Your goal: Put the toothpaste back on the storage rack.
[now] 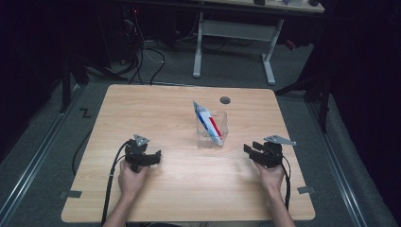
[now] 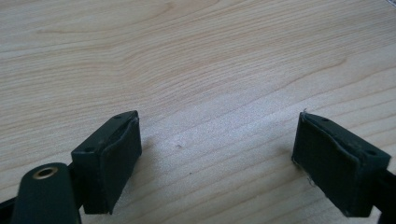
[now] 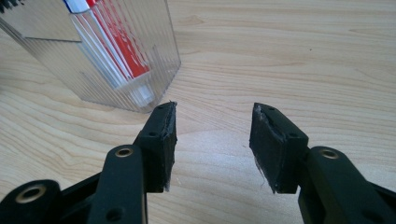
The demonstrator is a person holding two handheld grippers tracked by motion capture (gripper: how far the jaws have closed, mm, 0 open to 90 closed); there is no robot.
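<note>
Both the left gripper [image 1: 153,156] and right gripper [image 1: 250,150] gape wide, holding nothing, near the worktop's [image 1: 142,109] front edge. Mid-worktop, the clear holder [image 1: 213,130] blurs the tube [image 1: 208,121] inside; its lettering is unreadable.

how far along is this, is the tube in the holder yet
Done: the toothpaste tube stands tilted inside the clear holder, mid-table. In hand: nothing; the left gripper and right gripper are open, apart from the holder. Left: seemingly nothing but pulling back.

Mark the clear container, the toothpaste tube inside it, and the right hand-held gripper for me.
clear container [image 1: 222,124]: high view, right wall near the rim.
toothpaste tube [image 1: 208,122]: high view, red-and-blue striped body.
right hand-held gripper [image 3: 212,140]: right gripper view, midway between its open fingertips.
</note>
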